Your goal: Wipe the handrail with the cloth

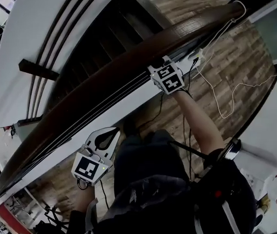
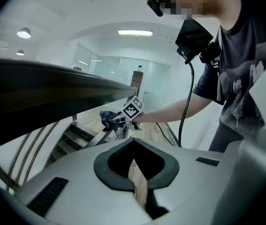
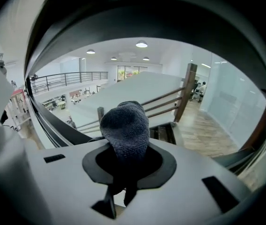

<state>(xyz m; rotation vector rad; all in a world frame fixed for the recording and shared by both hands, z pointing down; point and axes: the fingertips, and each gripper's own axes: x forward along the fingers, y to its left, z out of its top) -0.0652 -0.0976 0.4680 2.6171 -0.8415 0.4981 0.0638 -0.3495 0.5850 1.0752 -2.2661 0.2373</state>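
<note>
Looking down from the head view, we see the handrail (image 1: 94, 84) as a broad, dark brown wooden band. It curves from the lower left up to the upper right, with thin dark rails running along beneath it.

The right gripper (image 1: 162, 68) is up against the underside edge of that band, about midway along it. Its jaws are clamped on the cloth (image 3: 125, 123). The cloth is dark grey-blue with a nubbly, looped weave (rather like a microfibre rag), and it is bunched into a rounded lump. That lump bulges out past the jaw tips, while its lower part is pinched into the narrow slot between them. In the left gripper view the same cloth shows as a small dark wad at the right gripper's tip, close under the rail's edge. We cannot tell from there whether it actually touches the wood.

The left gripper (image 1: 115, 130) hangs lower down, beside the rail and apart from it. Its jaws are closed tip to tip with nothing between them; only a sliver of wooden floor (image 1: 236, 62) shows through.

A white cable (image 1: 221, 72) trails loosely across that floor, near the person's outstretched forearm (image 1: 197, 121).
</note>
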